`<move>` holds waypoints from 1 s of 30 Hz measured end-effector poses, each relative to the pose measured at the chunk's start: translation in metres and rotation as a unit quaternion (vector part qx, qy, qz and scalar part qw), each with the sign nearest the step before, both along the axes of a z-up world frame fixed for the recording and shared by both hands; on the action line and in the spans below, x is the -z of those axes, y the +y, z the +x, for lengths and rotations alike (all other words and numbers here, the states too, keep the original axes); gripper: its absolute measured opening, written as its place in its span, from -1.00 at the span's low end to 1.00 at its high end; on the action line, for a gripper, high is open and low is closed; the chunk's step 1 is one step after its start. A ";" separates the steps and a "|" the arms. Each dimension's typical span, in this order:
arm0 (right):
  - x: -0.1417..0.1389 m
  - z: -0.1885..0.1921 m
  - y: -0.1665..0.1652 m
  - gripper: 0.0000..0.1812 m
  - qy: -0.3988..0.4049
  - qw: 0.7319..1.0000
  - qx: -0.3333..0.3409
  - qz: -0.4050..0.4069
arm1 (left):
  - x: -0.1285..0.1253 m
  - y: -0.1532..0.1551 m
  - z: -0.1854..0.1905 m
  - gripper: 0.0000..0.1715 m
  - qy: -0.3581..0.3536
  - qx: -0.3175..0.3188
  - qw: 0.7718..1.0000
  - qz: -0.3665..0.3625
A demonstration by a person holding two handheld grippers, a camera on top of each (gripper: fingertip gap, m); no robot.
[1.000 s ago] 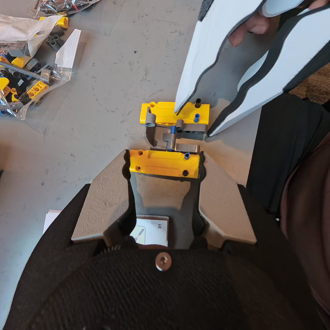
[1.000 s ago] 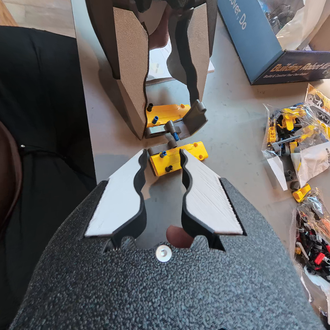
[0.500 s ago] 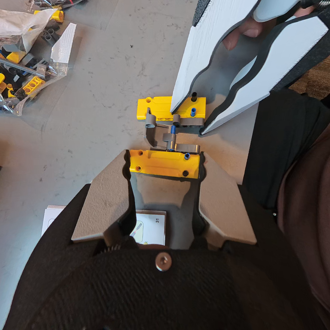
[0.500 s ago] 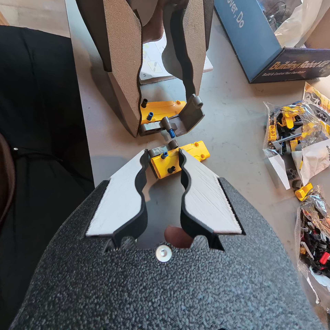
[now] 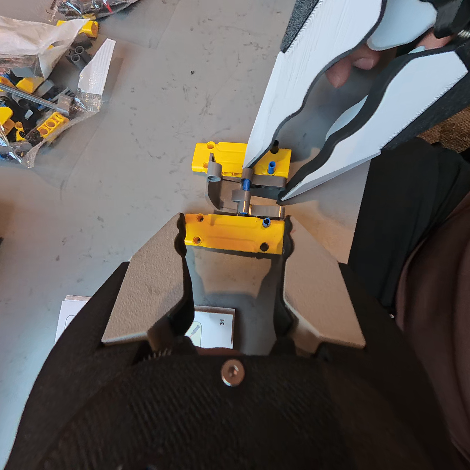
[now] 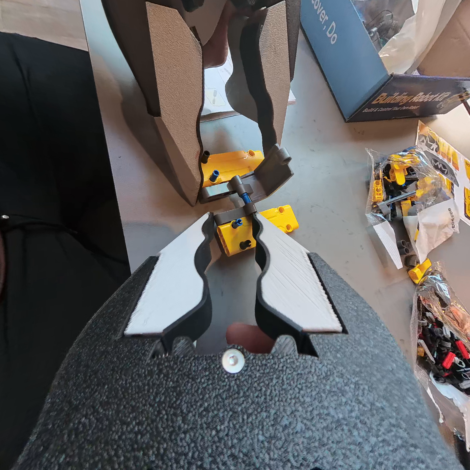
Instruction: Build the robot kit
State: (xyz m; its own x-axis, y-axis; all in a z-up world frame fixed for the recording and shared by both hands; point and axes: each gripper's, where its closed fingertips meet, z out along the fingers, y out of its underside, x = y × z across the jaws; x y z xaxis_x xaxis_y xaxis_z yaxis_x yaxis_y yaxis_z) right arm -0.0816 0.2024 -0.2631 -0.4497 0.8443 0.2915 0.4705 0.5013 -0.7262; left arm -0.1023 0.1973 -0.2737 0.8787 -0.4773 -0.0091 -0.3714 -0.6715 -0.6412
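Left hand-held gripper (image 5: 233, 235) pinching one yellow panel (image 5: 232, 234) end to end, just above grey worktop (image 5: 142, 106); right hand-held gripper (image 6: 232, 221) clamping end of other yellow panel (image 6: 235, 237) lying on worktop; grey linkage with blue pin (image 5: 245, 184) bridging both panels; bags of loose parts (image 6: 412, 193), blue box (image 6: 356, 71) and instruction booklet (image 5: 213, 328) lying nearby

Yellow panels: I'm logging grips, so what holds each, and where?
Left hand-held gripper clamps one panel by its short ends; right hand-held gripper grips the other panel near one end.
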 end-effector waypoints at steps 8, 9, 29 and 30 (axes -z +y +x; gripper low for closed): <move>0.000 0.000 0.000 -0.69 0.003 1.000 -0.001 0.002 | 0.000 0.002 0.000 -0.12 0.000 0.002 1.000 0.005; 0.000 -0.001 0.000 -0.69 0.004 1.000 -0.002 0.005 | 0.000 0.002 0.000 -0.12 0.000 0.003 1.000 0.004; -0.002 -0.002 0.002 -0.72 0.000 0.963 -0.054 0.265 | -0.001 -0.004 0.003 -0.14 0.047 0.030 0.998 -0.038; -0.002 -0.002 0.003 -0.71 -0.006 0.956 -0.055 0.287 | -0.001 -0.004 0.003 -0.14 0.050 0.031 0.997 -0.042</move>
